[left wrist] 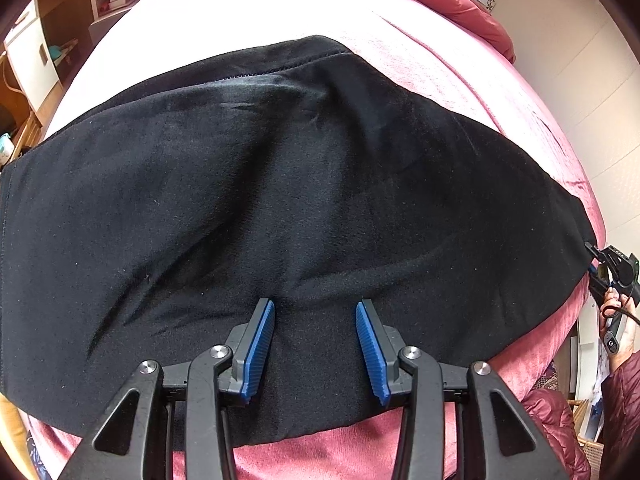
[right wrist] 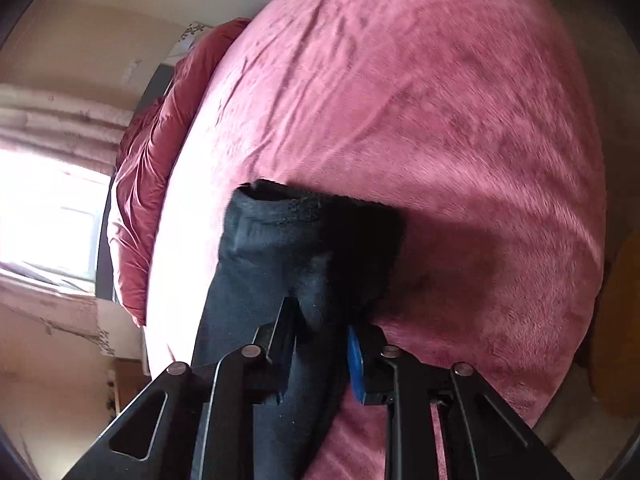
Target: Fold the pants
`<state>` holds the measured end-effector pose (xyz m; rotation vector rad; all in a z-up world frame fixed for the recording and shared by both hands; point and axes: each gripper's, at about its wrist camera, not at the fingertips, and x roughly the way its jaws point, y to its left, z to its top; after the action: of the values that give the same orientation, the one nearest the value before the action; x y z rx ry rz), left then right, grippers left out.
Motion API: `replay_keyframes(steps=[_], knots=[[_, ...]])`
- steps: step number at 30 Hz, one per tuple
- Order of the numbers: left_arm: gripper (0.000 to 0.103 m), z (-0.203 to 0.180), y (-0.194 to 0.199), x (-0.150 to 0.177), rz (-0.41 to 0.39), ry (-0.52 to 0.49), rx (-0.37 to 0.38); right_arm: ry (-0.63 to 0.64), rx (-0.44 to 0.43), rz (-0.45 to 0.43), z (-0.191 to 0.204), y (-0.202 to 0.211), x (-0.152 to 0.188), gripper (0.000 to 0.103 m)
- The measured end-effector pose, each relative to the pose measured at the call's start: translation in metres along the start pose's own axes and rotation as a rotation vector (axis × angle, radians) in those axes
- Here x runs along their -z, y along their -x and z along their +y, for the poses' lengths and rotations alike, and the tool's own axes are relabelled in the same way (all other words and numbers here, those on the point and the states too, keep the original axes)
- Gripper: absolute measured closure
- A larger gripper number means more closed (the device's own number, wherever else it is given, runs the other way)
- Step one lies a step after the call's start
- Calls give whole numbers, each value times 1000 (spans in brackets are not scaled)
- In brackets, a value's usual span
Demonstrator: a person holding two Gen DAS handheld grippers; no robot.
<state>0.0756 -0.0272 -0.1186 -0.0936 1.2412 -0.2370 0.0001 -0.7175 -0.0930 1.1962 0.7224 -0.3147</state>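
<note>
On the pink bedspread (left wrist: 460, 80), black pants (left wrist: 260, 200), right gripper (right wrist: 320, 320) clamped on.

The right gripper (right wrist: 320, 344) is closed on the black pants (right wrist: 288, 248): a bunch of the cloth sits tight between its two fingers, with the blue pad (right wrist: 355, 364) pressed against it. Beyond the fingers the cloth ends in a rough hem, lifted a little above the pink bedcover (right wrist: 440, 120). It throws a dark shadow on the cover to the right. A bright window (right wrist: 52, 216) is at the left edge.
</note>
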Motion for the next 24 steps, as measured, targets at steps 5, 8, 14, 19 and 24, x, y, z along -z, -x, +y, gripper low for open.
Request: replay_keyframes(steps=[5,8,14,19,24], knots=[[60,5,1,-1,0,5,12,162,-52,-37,43,21,4,88],[60,9,2,-3,2,25,26,318,-111,-31,86,38,14,88],[62,27,12,-10,8,107,88,644,-231,34,179,55,74,88],[67,41,31,-14,-31,167,183,858,-301,190,237,40,160,88],[67,54,40,-16,-42,229,308,1042,-257,385,259,-6,255,88]])
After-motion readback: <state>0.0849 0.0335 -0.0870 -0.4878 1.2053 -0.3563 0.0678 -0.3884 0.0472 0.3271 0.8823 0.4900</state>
